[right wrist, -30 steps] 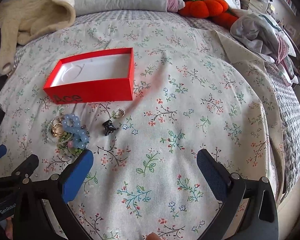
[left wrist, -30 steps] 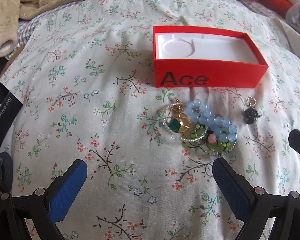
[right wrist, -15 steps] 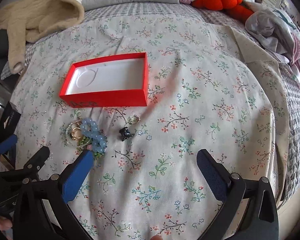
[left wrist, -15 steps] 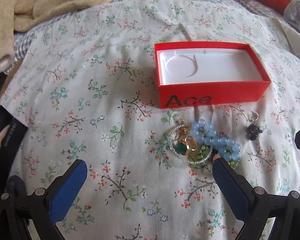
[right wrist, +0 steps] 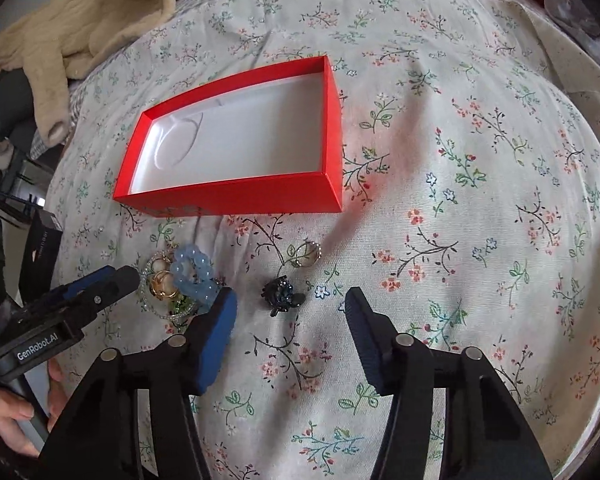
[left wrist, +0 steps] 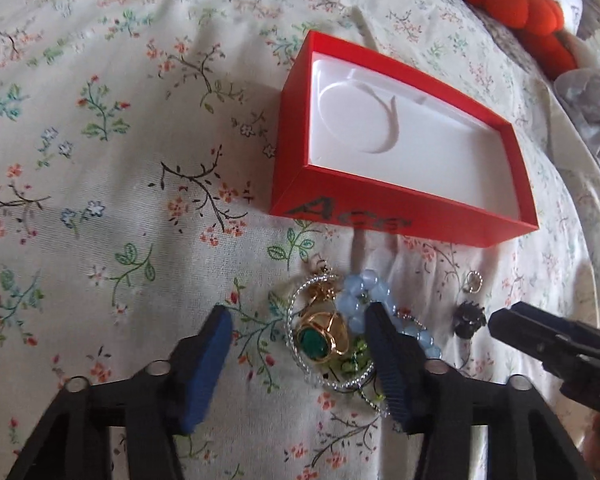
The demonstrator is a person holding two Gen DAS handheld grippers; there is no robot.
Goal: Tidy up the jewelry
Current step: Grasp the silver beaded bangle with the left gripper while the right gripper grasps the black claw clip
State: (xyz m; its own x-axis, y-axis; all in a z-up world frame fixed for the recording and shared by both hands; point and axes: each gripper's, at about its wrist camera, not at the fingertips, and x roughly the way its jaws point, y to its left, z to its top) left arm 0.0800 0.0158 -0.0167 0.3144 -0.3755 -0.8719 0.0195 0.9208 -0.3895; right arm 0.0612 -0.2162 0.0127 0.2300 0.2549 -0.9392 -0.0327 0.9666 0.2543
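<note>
An open red box (left wrist: pixel 400 216) with a white liner (right wrist: pixel 236 148) lies on the floral bedspread. Just in front of it sits a jewelry pile: a gold ring with a green stone (left wrist: pixel 320 338), a pale blue bead bracelet (left wrist: pixel 360 294), silver and green beaded loops. In the right wrist view the pile (right wrist: pixel 180 276) is at the left. A dark flower piece (right wrist: pixel 280 294) and a small ring (right wrist: pixel 308 254) lie to its right. My left gripper (left wrist: pixel 300 316) is open, its jaws on either side of the pile. My right gripper (right wrist: pixel 290 306) is open around the dark piece.
A beige knit garment (right wrist: pixel 84 20) lies at the bed's far left. An orange plush (left wrist: pixel 516 4) and a crumpled grey cloth (left wrist: pixel 592 112) lie at the far right. A dark box (right wrist: pixel 40 248) stands off the bed's left edge.
Both grippers have moved forward and down to the jewelry. The left one now straddles the pile, the right one the dark flower piece. Both jaws have narrowed somewhat.
</note>
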